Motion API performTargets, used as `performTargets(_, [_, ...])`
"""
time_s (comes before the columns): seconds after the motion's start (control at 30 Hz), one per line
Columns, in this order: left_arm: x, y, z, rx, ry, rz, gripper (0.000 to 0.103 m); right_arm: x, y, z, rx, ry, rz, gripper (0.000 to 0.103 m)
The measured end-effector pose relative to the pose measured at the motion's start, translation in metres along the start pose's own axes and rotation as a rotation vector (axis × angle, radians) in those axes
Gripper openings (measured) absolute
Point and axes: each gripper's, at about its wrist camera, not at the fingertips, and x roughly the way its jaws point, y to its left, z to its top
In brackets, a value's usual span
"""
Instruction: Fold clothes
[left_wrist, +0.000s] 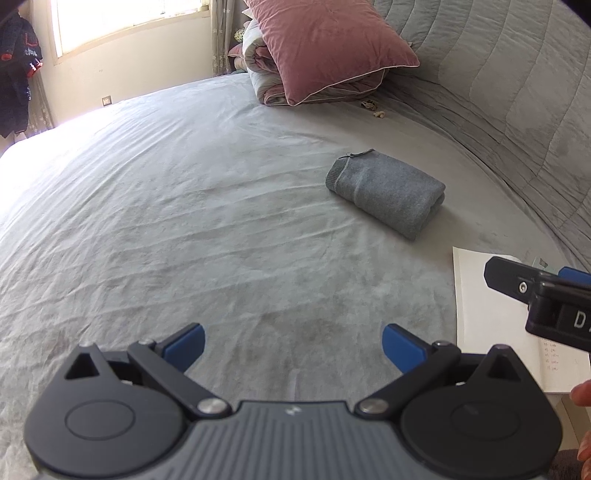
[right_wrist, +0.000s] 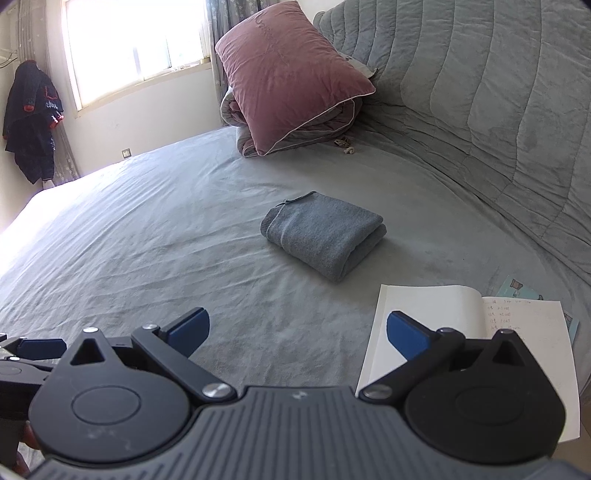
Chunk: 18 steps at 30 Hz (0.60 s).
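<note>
A grey-blue garment lies folded into a compact bundle on the grey bed sheet, ahead and to the right. From the right wrist the same folded garment sits straight ahead in the middle of the bed. My left gripper hangs open over bare sheet, well short of the bundle, nothing between its blue pads. My right gripper is open too and holds nothing; its body shows at the right edge of the left wrist view.
An open white notebook lies on the bed's near right, with a small card beyond it. A mauve pillow rests on a rolled duvet at the head. The quilted headboard curves along the right. Dark clothes hang by the window.
</note>
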Motion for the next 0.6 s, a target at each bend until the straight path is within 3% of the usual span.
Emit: performTargets(0.6, [0.002,0.019,-0.004,-0.028,0.016,0.011,0.102,0.007,0.025,-0.003,-0.036,0.021,0.026,0.103])
